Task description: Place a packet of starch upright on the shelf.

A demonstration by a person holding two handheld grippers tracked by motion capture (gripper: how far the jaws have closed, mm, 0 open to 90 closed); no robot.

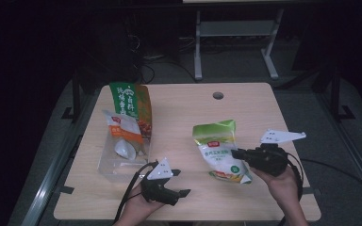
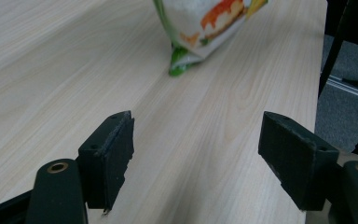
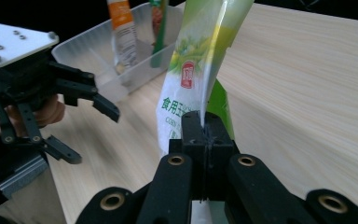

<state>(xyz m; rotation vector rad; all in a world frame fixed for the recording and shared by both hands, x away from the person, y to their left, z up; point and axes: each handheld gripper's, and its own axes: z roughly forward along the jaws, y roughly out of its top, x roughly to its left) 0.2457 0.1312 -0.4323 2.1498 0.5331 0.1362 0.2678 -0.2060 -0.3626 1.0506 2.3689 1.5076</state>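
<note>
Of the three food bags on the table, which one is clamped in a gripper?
The white-and-green corn starch bag, pinched at its edge by the shut right gripper. The other two bags stand in the clear plastic bin, untouched.

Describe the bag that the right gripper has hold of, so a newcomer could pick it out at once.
On the wooden table, look right of the clear plastic bin that holds two other packets. The white and green bag is outside the bin, pinched at its edge by the right gripper, with a small red logo on its front.

right gripper [image 1: 238, 153] clamping starch bag [image 1: 219, 153] — left gripper [image 1: 179, 182] agape
</note>
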